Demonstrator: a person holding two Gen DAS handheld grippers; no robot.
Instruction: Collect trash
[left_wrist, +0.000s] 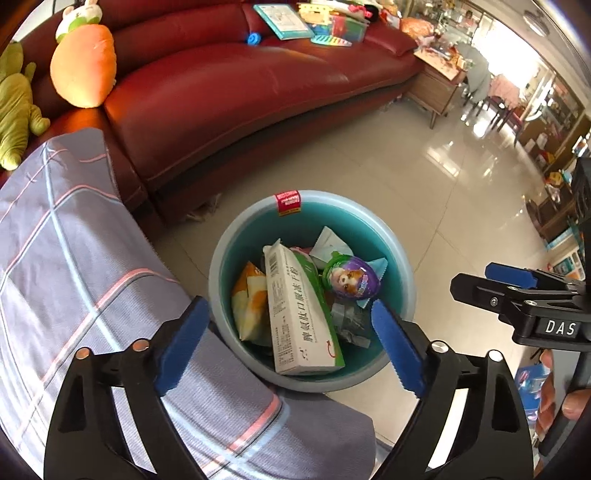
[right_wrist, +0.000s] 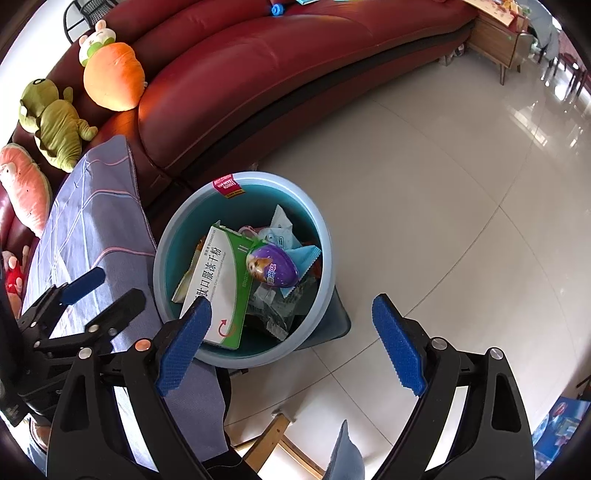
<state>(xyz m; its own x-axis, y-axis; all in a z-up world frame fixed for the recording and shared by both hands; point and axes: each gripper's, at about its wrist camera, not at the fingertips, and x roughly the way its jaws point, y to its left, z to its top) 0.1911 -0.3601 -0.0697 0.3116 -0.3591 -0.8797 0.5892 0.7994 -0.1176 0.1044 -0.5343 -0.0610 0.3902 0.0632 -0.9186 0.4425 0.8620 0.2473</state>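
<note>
Tiled floor (right_wrist: 424, 192), bin (left_wrist: 221, 266) beside sofa (left_wrist: 229, 88). Contents: carton (left_wrist: 299, 314), light, stiff, take across its flat sides; egg (left_wrist: 349, 278), slippery. Left gripper (left_wrist: 288, 343), right gripper (right_wrist: 291, 343): released, empty.

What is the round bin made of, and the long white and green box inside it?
The bin looks like smooth plastic: a pale blue, softly shiny moulded rim. The box looks like thin printed cardboard: flat faces, sharp folded edges, an open torn-looking flap at its top.
</note>
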